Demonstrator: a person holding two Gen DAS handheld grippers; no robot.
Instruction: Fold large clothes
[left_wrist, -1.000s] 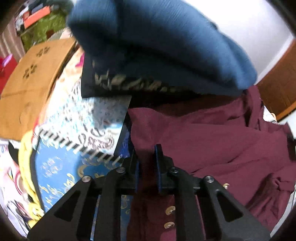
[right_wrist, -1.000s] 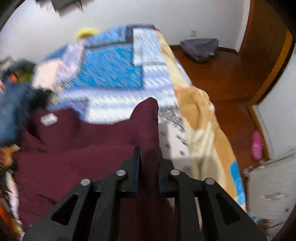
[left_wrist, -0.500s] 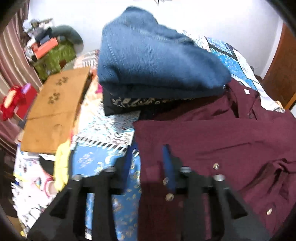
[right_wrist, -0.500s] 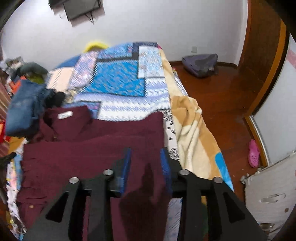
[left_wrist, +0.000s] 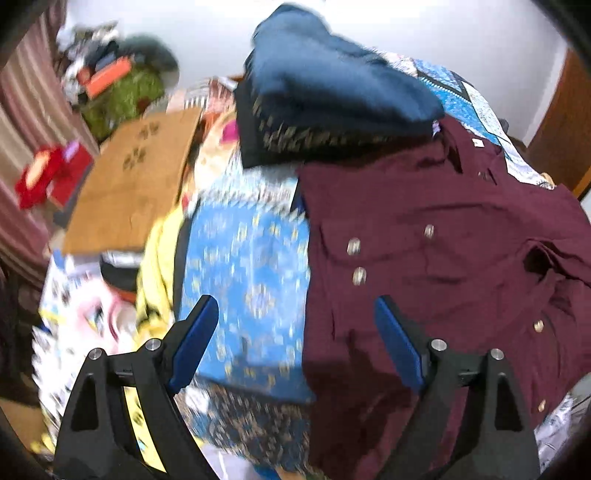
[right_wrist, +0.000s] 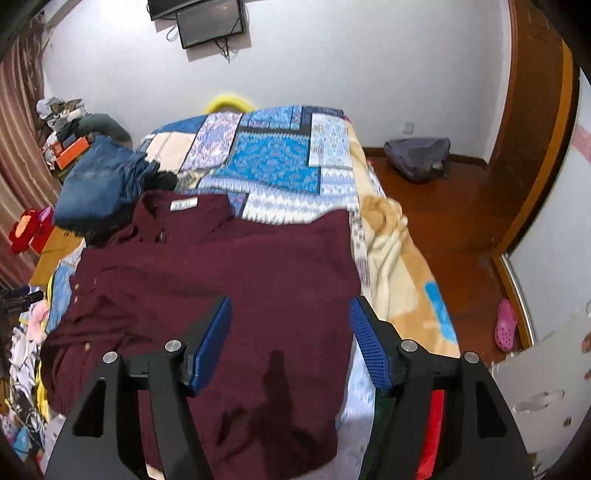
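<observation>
A large maroon button shirt (right_wrist: 236, 288) lies spread on the patterned bed quilt (right_wrist: 273, 162), collar with a white label toward the far end. In the left wrist view the shirt (left_wrist: 443, 258) fills the right half, its buttoned edge near the middle. My left gripper (left_wrist: 297, 339) is open and empty above the shirt's left edge and the blue quilt. My right gripper (right_wrist: 290, 339) is open and empty above the shirt's near right part.
A stack of folded clothes, blue jeans (left_wrist: 332, 77) on top, sits by the shirt's collar (right_wrist: 96, 184). A brown cardboard box (left_wrist: 136, 181) and clutter lie left of the bed. Wooden floor with a grey bag (right_wrist: 417, 157) and a pink shoe (right_wrist: 505, 326) lies right.
Both grippers were shut on shirt fabric a second ago; both have opened and let go. Both have pulled back and risen, and the shirt now lies flat on the bed.
</observation>
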